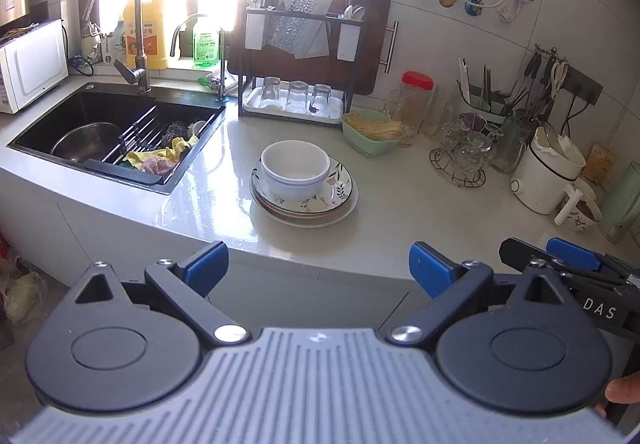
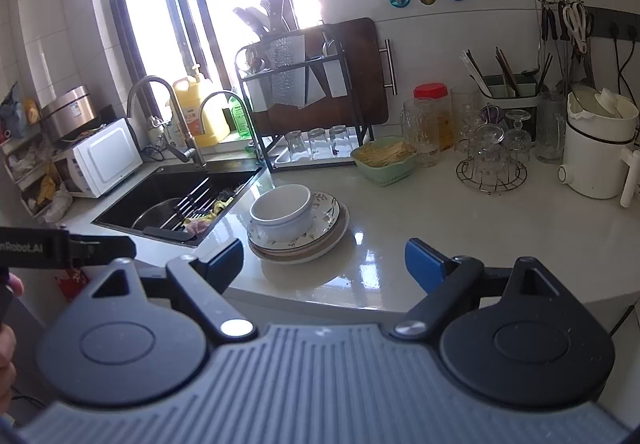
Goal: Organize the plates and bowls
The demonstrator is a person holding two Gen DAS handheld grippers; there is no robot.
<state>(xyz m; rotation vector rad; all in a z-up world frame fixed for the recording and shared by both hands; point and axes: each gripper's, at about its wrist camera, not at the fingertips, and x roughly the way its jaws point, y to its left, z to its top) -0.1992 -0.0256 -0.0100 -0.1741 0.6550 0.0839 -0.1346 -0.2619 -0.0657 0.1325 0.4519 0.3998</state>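
While both sets of jaws are hanging spread and empty short of the worktop (image 1: pixel 400 204), I am eyeing the white bowl (image 1: pixel 295 169) sitting on the plate stack (image 1: pixel 316 210) ahead of them; a glancing pinch on its glossy rim risks sliding everything.

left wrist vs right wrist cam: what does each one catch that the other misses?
Left wrist only: a floral mug at the counter's right end, a pale green container beside it, and the right tool at the frame's right edge.

Right wrist only: a shelf of packets left of the microwave, and the left tool's black body at the frame's left edge.

Both: the white bowl on the stacked plates, sink, glass rack, green basket, white kettle. Each camera's own tool is open and empty.
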